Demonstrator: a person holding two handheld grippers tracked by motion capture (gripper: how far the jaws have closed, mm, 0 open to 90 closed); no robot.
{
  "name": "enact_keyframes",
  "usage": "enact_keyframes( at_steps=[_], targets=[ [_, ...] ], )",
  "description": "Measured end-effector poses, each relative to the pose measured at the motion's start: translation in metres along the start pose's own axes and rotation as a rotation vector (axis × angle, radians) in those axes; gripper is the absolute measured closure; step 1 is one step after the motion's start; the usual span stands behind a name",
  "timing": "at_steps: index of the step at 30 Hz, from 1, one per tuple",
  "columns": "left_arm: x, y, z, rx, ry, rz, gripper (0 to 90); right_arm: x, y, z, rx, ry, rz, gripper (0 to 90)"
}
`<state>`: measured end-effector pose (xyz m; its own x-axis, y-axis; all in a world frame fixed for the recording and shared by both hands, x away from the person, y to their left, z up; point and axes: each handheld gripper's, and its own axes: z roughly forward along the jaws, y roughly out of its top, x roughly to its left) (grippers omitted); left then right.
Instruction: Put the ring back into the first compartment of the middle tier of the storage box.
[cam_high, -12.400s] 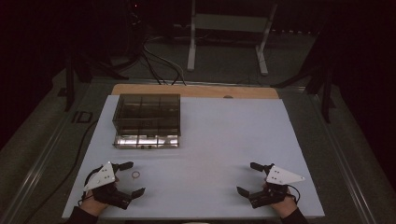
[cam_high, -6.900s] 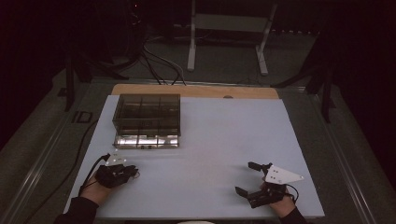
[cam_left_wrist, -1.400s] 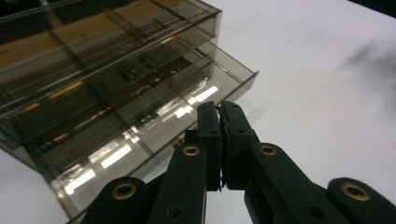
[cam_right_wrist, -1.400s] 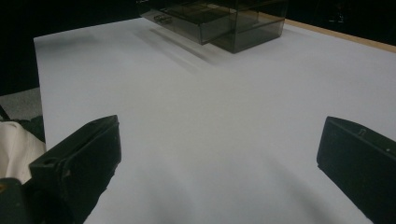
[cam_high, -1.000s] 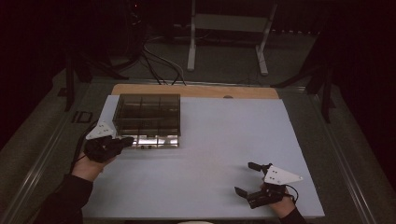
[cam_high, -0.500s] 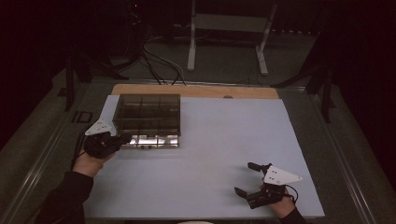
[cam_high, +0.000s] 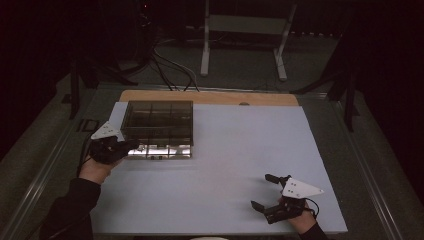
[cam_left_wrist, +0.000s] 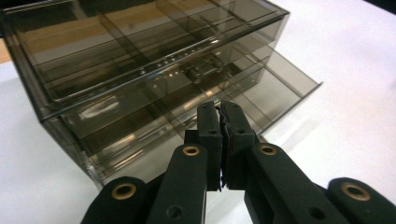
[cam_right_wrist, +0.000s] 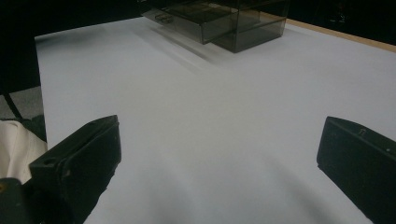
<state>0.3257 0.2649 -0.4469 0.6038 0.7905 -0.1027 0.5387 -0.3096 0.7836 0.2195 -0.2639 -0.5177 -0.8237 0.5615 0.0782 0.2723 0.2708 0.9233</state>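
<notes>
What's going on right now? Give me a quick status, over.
Left gripper shut, something thin and dark pinched between its fingers, at the drawer box. Lower drawer open. Right gripper open, idle on the table. Nothing in the way.

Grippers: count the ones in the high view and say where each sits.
2. The left gripper is at the smoky drawer box, its jaws shut. The right gripper rests open near the table's front right corner.

**Smoky box on a white table**

A translucent smoke-brown drawer box (cam_high: 157, 127) sits on a plain white tabletop (cam_high: 240, 150) edged far by a light wood strip (cam_high: 210, 96). The left gripper (cam_left_wrist: 219, 140) is matte black with brass-coloured rivets. The right gripper (cam_high: 265, 192) is black, topped by a pale grey plate. A sleeve (cam_high: 67, 212) is dark.
</notes>
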Motion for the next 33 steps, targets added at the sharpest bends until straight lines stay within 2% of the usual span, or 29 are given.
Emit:
enact_keyframes(
  at_steps=[5,12,16,21,33],
  targets=[
    [0.005,0.000,0.005,0.011,0.010,-0.005,90.0,0.000,0.000,0.000,0.002,0.001,-0.002,0.0],
    [0.013,-0.001,0.011,0.014,0.015,-0.036,89.9,0.000,0.000,0.000,0.002,0.002,0.001,0.0],
    [0.016,-0.001,0.015,0.022,0.018,-0.032,89.9,0.000,-0.001,0.001,0.005,0.002,0.002,0.0],
    [0.021,-0.003,0.020,0.032,0.025,-0.054,89.9,0.000,-0.001,0.001,0.004,0.003,0.000,0.0],
    [0.019,-0.004,0.031,0.101,0.045,-0.026,89.7,-0.001,-0.001,0.001,0.004,0.004,0.003,0.0]
  ],
)
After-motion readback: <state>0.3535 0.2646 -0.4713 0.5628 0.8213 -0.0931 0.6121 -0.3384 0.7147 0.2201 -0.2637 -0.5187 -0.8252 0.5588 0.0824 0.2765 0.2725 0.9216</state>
